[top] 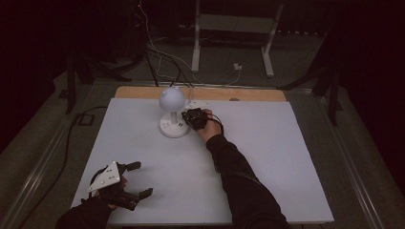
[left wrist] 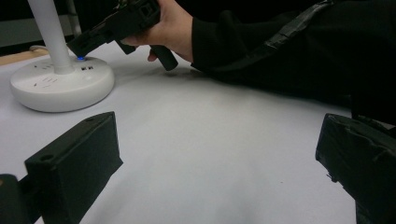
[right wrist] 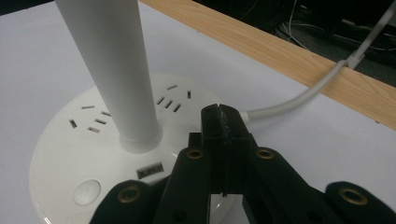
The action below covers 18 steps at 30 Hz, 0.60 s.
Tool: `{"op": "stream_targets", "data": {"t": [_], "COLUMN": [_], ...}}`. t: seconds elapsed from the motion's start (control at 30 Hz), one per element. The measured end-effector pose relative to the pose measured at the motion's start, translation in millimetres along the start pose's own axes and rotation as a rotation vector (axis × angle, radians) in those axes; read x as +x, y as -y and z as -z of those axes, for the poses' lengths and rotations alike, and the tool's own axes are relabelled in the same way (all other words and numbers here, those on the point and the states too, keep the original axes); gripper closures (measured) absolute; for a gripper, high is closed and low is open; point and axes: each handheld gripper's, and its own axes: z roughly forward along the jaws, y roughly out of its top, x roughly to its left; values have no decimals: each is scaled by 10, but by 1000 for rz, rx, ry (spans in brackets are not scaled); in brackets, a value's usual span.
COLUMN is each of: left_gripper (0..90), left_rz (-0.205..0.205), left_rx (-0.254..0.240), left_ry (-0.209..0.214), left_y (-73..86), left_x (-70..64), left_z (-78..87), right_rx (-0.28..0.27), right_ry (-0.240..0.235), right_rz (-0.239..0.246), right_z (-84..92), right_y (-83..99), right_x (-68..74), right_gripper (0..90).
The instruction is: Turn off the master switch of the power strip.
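Presently: right claw point(right wrist: 223, 122) jaws together, tip on desk lamp base point(right wrist: 60, 154) beside its button point(right wrist: 87, 192) | lamp unlit; press apparently pending | left claw point(top: 135, 179) apart, idle on tabletop point(top: 267, 157).

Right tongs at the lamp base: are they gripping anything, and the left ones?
Nothing is held. The right tongs are shut on nothing, tips over the lamp base beside its pole. The left tongs are open above the table.
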Motion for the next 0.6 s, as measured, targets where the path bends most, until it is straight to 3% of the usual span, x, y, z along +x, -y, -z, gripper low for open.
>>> {"op": "stream_targets", "data": {"t": [0.6], "left_gripper": [4], "left_rz": [-2], "left_rx": [5], "left_ry": [2], "left_y": [2], "left_x": [-4], "left_z": [-3], "right_rx": [0], "right_ry": [8], "right_rz": [19], "right_z": [-7], "right_y": [28], "right_x": [26], "right_gripper": [900]}}
